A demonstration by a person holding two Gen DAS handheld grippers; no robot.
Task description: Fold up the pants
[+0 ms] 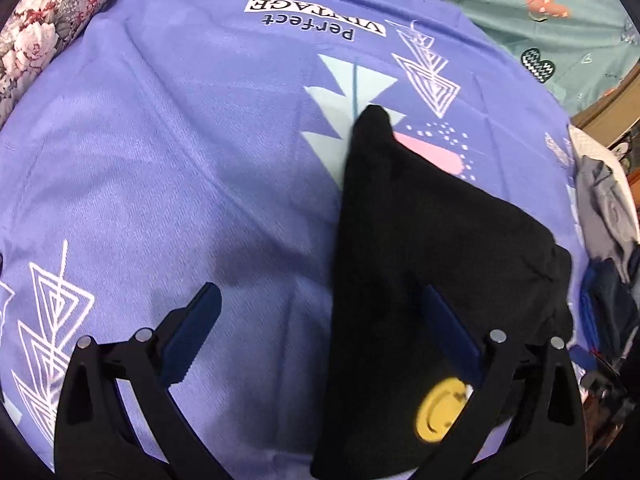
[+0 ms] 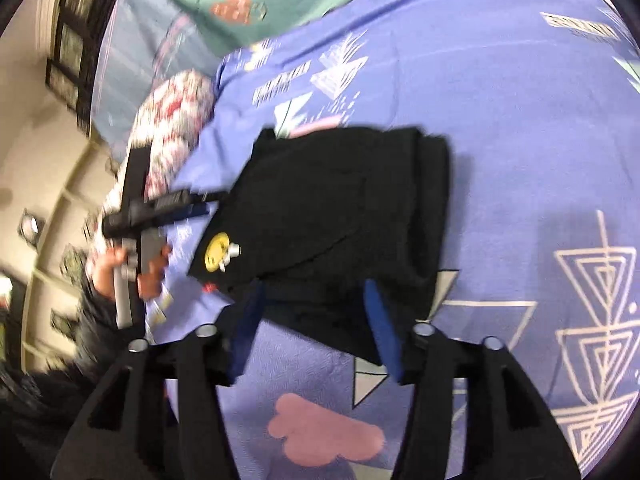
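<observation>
Black pants [image 1: 420, 240], folded into a thick wedge, lie on the purple printed bedsheet [image 1: 160, 140]. A yellow smiley patch [image 1: 440, 408] shows at their near end. My left gripper [image 1: 320, 312] hangs open above them, with its right finger over the cloth and its left finger over bare sheet. In the right wrist view the pants [image 2: 340, 200] lie ahead, patch [image 2: 216, 254] on the left. My right gripper [image 2: 314, 300] is open, and the pants' near edge lies between its blue pads, which stand apart from the cloth. A hand [image 2: 116, 272] holds the left gripper [image 2: 200, 204] at the pants' left edge.
A floral pillow [image 1: 36, 40] lies along the sheet's far left. A green blanket [image 1: 540, 8] covers the far right. A heap of grey and blue clothes [image 1: 608, 220] sits by the bed's right edge. Beyond the bed, tiled floor [image 2: 48, 184] shows.
</observation>
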